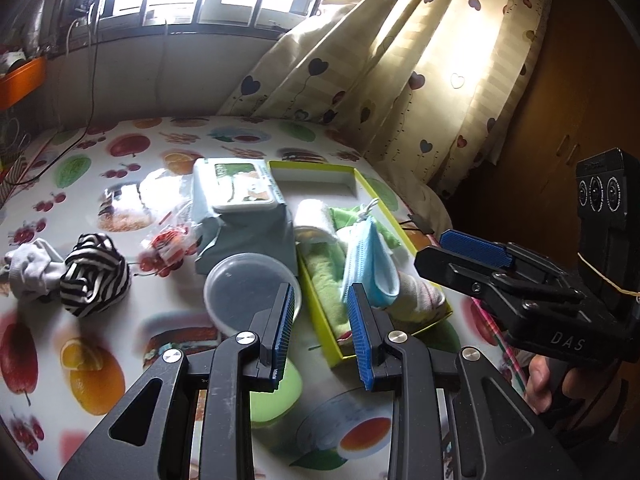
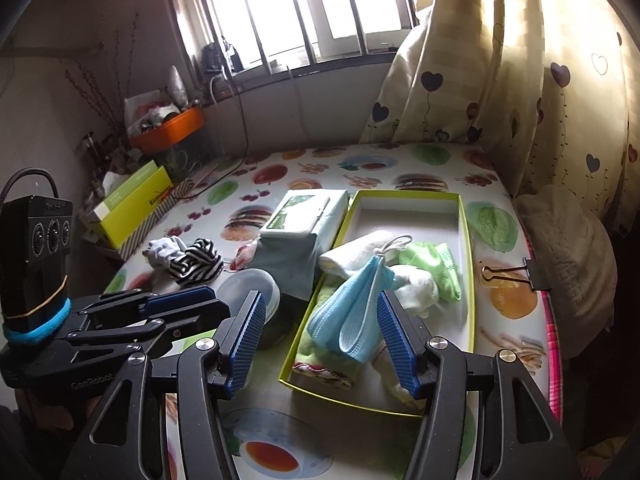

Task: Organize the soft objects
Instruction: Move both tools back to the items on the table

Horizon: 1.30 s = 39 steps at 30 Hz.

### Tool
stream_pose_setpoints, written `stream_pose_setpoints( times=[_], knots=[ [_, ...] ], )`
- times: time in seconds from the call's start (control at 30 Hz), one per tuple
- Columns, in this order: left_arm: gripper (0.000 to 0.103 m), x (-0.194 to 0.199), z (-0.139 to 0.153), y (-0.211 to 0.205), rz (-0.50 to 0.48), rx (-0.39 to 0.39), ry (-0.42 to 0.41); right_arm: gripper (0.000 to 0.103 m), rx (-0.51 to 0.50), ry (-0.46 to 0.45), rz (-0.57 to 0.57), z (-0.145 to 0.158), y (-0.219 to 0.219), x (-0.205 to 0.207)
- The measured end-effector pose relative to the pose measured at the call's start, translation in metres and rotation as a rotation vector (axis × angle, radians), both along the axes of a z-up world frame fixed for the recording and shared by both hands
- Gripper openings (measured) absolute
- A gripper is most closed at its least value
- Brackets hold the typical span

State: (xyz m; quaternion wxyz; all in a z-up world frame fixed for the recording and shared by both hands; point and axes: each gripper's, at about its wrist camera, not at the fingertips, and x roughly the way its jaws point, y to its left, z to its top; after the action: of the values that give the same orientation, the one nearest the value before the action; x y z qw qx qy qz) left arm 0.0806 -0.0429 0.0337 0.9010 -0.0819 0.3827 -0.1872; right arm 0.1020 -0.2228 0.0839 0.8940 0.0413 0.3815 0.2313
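Note:
A yellow-green box holds a white towel, a green cloth, a white sock and, on top, a light blue face mask. On the table left of the box lie a black-and-white striped sock ball and a grey sock. My left gripper hovers open near the box's near left corner. My right gripper is open over the box's near end and holds nothing.
A wet-wipes pack, a round plastic tub and a crinkled bag crowd the box's left side. A binder clip grips the table's right edge. Curtains hang behind; a yellow-green lid stands far left.

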Motion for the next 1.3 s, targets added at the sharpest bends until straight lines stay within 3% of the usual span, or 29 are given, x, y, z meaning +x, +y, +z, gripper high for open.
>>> stream_pose_setpoints(
  times=[0.77,1.07,1.3],
  knots=[
    [0.029,-0.013,-0.022,0.066,0.165,-0.012,0.036,0.058,0.003,0.011,0.116,-0.003,0.044,0.000],
    [0.029,-0.008,-0.032,0.101,0.249,-0.032,0.067,0.058,-0.013,0.023,0.175,-0.007,0.072,0.012],
    [0.029,0.006,-0.036,0.111,0.256,-0.048,0.080,0.058,-0.019,0.032,0.192,-0.010,0.084,0.023]
  ],
)
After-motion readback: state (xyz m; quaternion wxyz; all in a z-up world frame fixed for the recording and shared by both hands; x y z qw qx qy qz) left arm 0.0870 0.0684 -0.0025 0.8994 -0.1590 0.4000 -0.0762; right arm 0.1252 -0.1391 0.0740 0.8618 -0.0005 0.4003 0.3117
